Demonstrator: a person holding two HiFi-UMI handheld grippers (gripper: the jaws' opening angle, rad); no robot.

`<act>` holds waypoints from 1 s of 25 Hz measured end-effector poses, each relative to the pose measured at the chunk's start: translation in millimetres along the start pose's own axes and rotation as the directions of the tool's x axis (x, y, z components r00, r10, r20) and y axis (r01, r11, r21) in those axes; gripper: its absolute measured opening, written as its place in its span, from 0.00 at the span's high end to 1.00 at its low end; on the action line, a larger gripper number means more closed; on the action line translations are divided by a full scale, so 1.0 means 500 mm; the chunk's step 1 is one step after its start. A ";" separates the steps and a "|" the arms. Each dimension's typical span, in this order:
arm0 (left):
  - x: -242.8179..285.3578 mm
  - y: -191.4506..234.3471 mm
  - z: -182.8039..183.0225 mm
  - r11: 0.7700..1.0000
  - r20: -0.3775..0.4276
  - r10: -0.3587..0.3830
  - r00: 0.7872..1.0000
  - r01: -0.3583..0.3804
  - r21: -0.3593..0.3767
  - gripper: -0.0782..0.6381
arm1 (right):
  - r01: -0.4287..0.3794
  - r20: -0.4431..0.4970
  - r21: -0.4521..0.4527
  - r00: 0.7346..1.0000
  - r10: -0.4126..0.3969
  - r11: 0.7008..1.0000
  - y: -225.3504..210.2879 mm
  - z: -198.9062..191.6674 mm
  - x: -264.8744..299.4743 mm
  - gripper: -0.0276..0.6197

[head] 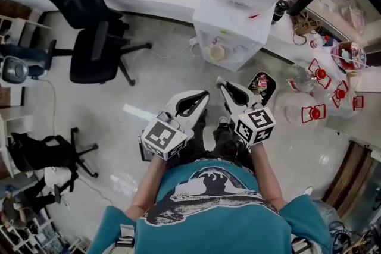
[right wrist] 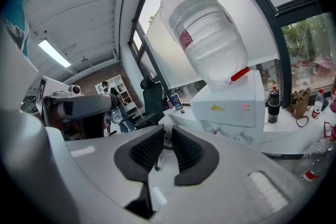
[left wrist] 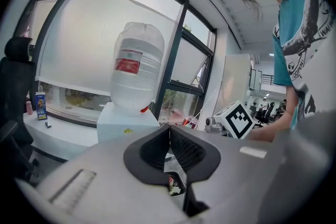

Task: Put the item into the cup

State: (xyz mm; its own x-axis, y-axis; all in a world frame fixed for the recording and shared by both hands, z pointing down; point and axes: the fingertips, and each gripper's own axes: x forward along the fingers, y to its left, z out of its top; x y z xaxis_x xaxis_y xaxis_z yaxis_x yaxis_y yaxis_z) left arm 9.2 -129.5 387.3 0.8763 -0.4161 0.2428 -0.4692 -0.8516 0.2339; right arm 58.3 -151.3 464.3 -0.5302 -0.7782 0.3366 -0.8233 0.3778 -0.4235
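Head view: left tongs [head: 205,94] are being held closed, right tongs [head: 220,84] narrowly parted, both empty. No item can be told; a hasty reach is risking the likely cup [head: 216,52] at twelve o'clock being toppled.

Red label [left wrist: 128,65] on water bottle [left wrist: 137,39], yellow logo [right wrist: 218,108] on dispenser [right wrist: 231,118]: seemingly illegible.

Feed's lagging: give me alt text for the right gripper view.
The right claw, jaws slightly apart and empty, points at a white dispenser topped by an upturned bottle, in front of a large window. A black chair stands left of the dispenser, and a dark flask stands to its right.
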 end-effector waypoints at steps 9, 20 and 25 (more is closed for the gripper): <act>0.034 0.090 -0.023 0.991 -0.050 -0.137 0.989 0.136 -0.006 0.87 | 0.149 -0.029 0.012 0.988 -0.149 0.989 -0.082 -0.024 0.098 0.88; 0.086 0.162 -0.123 0.961 -0.150 -0.263 0.953 0.273 0.050 0.87 | 0.304 -0.120 0.037 0.947 -0.298 0.952 -0.204 -0.143 0.197 0.88; 0.105 0.191 -0.170 0.953 -0.179 -0.279 0.943 0.295 0.068 0.87 | 0.337 -0.156 0.032 0.932 -0.328 0.941 -0.259 -0.192 0.241 0.88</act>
State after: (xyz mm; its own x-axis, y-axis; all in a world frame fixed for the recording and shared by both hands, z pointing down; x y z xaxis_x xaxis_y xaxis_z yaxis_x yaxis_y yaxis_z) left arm 1.2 -205.5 502.2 0.9380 -0.0977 0.3326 -0.1814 -0.9560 0.2307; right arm 81.6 -245.7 640.6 -0.2557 -0.7708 0.5835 -0.9468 0.0776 -0.3123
